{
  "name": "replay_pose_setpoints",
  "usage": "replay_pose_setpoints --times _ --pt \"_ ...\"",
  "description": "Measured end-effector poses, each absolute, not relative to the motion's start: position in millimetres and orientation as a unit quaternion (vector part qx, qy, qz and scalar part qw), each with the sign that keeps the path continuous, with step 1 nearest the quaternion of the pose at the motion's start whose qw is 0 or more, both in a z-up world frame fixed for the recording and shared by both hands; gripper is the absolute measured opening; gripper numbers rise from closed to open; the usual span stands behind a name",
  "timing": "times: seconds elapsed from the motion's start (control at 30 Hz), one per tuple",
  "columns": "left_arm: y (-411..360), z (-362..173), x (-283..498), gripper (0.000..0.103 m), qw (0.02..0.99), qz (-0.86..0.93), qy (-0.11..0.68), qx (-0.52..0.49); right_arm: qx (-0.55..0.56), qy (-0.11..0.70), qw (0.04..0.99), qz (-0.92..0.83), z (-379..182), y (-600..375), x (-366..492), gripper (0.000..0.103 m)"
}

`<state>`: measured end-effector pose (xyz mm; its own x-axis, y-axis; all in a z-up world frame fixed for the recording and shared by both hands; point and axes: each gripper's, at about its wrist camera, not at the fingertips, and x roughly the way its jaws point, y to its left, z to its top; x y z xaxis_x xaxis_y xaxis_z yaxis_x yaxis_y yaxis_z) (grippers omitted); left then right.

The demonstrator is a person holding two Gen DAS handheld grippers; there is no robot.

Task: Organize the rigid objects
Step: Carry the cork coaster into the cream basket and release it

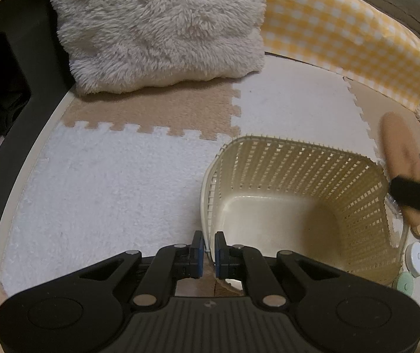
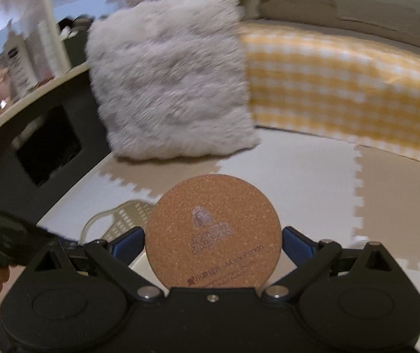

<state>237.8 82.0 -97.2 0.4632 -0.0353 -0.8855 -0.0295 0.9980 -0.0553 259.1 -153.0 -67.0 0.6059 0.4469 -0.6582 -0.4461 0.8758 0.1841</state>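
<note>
The left gripper (image 1: 209, 248) is clenching the near rim of a cream lattice basket (image 1: 298, 176), one finger outside the wall and one inside, the thin rim pinched between the blue pads. The basket is standing on a floor mat (image 1: 107, 176) of white and tan puzzle-edged squares, and its inside is lying bare in the left wrist view. That view is also catching the right gripper (image 1: 416, 194) coming in blurred at the right edge, carrying a round cork coaster (image 1: 398, 144) edge-on, above and just beside the basket's right wall. Beyond that wall, small white and pale green round things (image 1: 416, 256) are lying on the mat; what they are is too small to tell.

The right wrist view is showing the coaster (image 2: 213, 235) face-on, printed with a faded logo and lettering, and the right gripper (image 2: 213, 242) is grasping it by its edges, jaws spread wide. Only a corner of the basket (image 2: 127, 214) is peeking out behind it.

Both views are showing a fluffy grey pillow (image 1: 157, 29) leaning against a yellow checked cushion (image 1: 342, 38). Only the right wrist view is taking in the shelf (image 2: 18, 58) of bottles at the left.
</note>
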Motion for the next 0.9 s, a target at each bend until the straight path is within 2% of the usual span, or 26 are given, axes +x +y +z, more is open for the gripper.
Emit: replay_pose_setpoints --times 0.43,0.9 --pt "83 -97 238 0.008 0.854 -0.003 0.518 -0.036 -0.046 0.423 0.864 0.270 -107 -108 267 0.100" --pt "83 -97 238 0.008 0.855 -0.004 0.517 -0.040 -0.108 0.433 0.857 0.257 -117 -86 266 0.100"
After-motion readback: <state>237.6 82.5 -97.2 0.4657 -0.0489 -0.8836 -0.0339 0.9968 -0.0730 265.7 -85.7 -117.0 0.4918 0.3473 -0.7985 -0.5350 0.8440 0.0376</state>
